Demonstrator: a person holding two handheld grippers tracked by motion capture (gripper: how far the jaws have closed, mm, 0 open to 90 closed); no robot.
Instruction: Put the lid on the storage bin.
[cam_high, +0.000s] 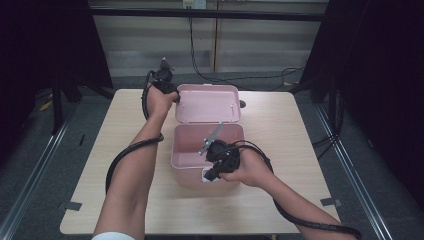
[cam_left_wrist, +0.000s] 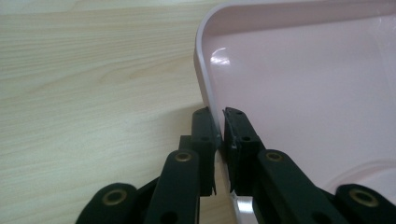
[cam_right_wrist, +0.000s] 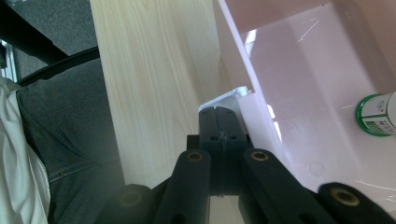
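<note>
Pink box (cam_high: 207, 150), lid (cam_high: 207, 103) open, mid-table in the high view, right gripper (cam_high: 210, 176) at its near wall. Left gripper view: left gripper (cam_left_wrist: 218, 135) pinches the lid's rim. Right gripper view: jaws pressed together beside the wall; inside, a green-capped container (cam_right_wrist: 379, 114), label unreadable.

The high view looks forward and down from above the person's side, far enough to take in the whole wooden table (cam_high: 280, 200) and the open pink box (cam_high: 210, 150). The left gripper view sits very close behind its own jaws, facing the edge of the box lid (cam_left_wrist: 299, 84) and the table top beside it. The right gripper view (turned sideways) is equally close, facing the box's near wall. All three share the box and table.
</note>
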